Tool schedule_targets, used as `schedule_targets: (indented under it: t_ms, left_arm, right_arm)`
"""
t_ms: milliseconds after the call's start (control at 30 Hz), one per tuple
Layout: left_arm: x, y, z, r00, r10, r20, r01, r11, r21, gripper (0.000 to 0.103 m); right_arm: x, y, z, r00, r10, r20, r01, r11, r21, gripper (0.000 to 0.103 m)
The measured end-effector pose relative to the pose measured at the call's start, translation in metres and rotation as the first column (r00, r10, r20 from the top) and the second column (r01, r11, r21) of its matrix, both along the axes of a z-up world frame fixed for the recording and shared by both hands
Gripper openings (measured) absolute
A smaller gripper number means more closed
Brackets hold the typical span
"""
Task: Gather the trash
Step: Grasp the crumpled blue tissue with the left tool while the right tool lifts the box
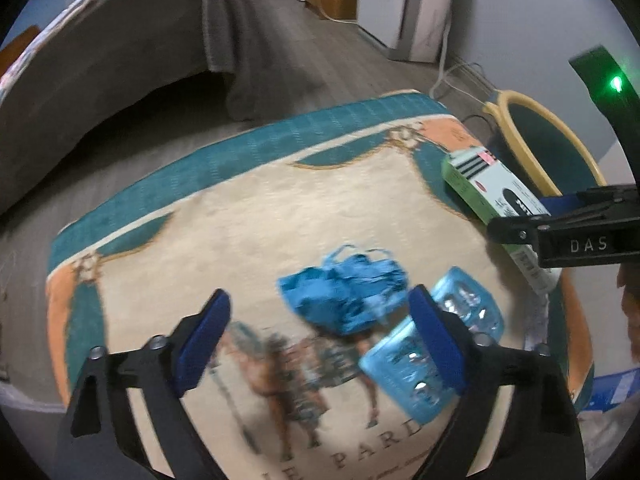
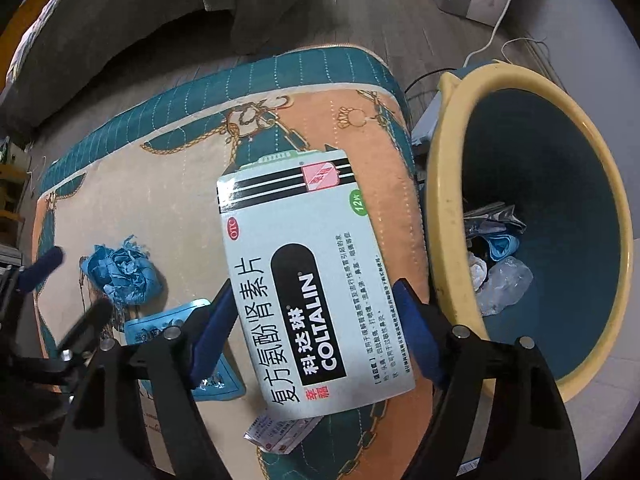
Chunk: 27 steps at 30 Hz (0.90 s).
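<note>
A crumpled blue mask (image 1: 344,296) lies on the patterned mat (image 1: 240,208), with two blue blister packs (image 1: 404,376) beside it. My left gripper (image 1: 320,336) hovers open just above the mask, nothing between its fingers; its right finger covers part of a blister pack. A white and green medicine box (image 2: 304,280) sits tilted between the pads of my right gripper (image 2: 314,330), which is shut on its long edges. To its right stands the yellow-rimmed bin (image 2: 440,200). The left wrist view shows the box (image 1: 488,184), the right gripper (image 1: 532,216) and the bin (image 1: 548,120) at the right.
The bin holds clear plastic, blue and white scraps (image 2: 500,280). A small printed packet (image 2: 280,432) lies on the mat under the box. A grey-covered bed (image 1: 100,92) runs along the left. A white appliance (image 1: 424,8) and loose cables (image 1: 460,76) lie beyond the mat.
</note>
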State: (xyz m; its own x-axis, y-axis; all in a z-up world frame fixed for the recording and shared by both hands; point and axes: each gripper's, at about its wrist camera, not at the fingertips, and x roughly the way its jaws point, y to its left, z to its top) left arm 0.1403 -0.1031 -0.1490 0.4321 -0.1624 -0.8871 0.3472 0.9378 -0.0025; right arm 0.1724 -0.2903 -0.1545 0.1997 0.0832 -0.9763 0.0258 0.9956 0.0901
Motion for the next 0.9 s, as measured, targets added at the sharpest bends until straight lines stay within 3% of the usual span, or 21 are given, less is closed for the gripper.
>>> schedule_targets:
  t_ms: [100,200,567,633,733,900]
  left_arm:
    - [0.0,-0.012,-0.007,0.999,-0.036,-0.011,0.035,0.999,-0.007,0.081]
    - [0.001,-0.019,-0.013,0.998,-0.048,-0.027,0.049,0.999,0.013,0.068]
    - [0.001,-0.011,-0.017,0.998,-0.044,-0.043,0.043,0.999,-0.023,0.058]
    - [0.002,-0.012,-0.015,0.998,-0.051,-0.034,0.05,0.998,-0.024,0.051]
    - [0.0,-0.013,-0.01,0.999,-0.049,-0.022,0.048,0.998,-0.029,0.044]
    - [-0.002,-0.009,0.001,0.999,-0.04,0.0,0.04,0.998,-0.044,0.041]
  right_arm:
    - [0.003,0.0,-0.003,1.0,0.026,-0.006,-0.026,1.0,-0.008,0.076]
    - [0.003,0.003,-0.005,0.999,0.042,-0.011,-0.042,0.999,-0.007,0.077]
    - [0.002,0.011,-0.009,0.997,0.07,-0.021,-0.071,0.997,-0.021,0.085]
    - [0.001,0.012,-0.011,0.997,0.075,-0.037,-0.075,0.997,-0.018,0.075]
    - [0.001,0.009,-0.006,0.999,0.05,-0.017,-0.05,0.999,-0.013,0.075]
    - [0.0,0.005,0.013,0.999,0.015,0.03,-0.016,1.0,0.023,0.075]
